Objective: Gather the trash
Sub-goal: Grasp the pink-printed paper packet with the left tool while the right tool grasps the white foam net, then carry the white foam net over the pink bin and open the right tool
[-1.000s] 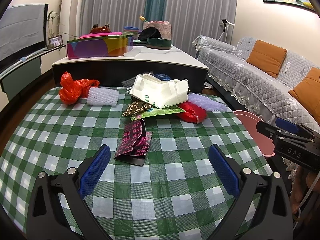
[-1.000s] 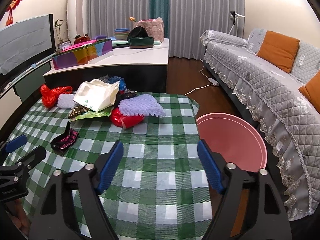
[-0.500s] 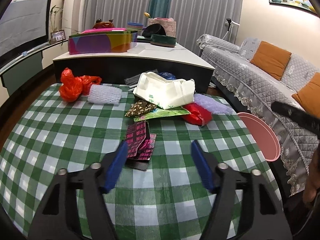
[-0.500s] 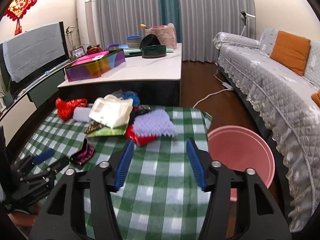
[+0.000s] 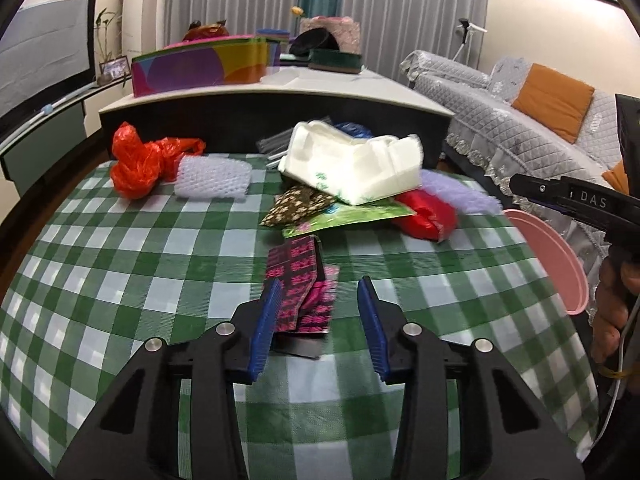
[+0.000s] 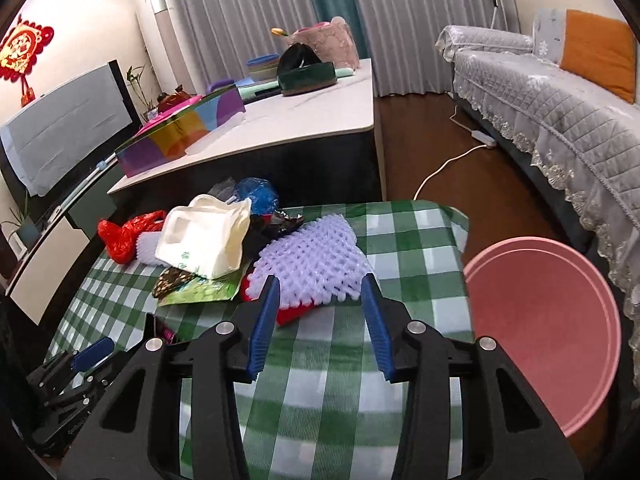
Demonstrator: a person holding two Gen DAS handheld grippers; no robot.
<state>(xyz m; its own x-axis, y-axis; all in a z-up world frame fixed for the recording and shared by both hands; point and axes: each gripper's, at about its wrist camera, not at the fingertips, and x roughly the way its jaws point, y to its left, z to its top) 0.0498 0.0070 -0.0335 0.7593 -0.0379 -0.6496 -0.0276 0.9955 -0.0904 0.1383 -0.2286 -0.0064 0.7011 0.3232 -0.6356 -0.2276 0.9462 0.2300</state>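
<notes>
Blue ribbed pads on black plastic arms: left tongs [image 5: 320, 292] parted, nothing between them, tips just above a flat glossy black wrapper with a pink pattern [image 5: 298, 280] lying on the table [image 5: 120, 280]. Right tongs [image 6: 318, 292] likewise parted and empty, tips at the near edge of a lilac foam net [image 6: 308, 260], soft and honeycombed, draped over a shiny red packet [image 6: 294, 314].

Green-and-white checked cloth, woven in texture, over the table. Farther back, heaped mid-table: a creased cream plastic bag [image 5: 356, 168] with green print, a green foil wrapper [image 5: 352, 216], a brown flowered pouch [image 5: 296, 204]. Off to the left, a crumpled orange-red plastic bag [image 5: 140, 164] touching a white foam net [image 5: 214, 178].

Only in the right wrist view: the whole round pink basin [image 6: 544, 332], smooth-rimmed, beside the table's right edge, and a crinkled blue bag [image 6: 258, 194] behind the cream one. In the left wrist view, merely a sliver of that basin's rim.
</notes>
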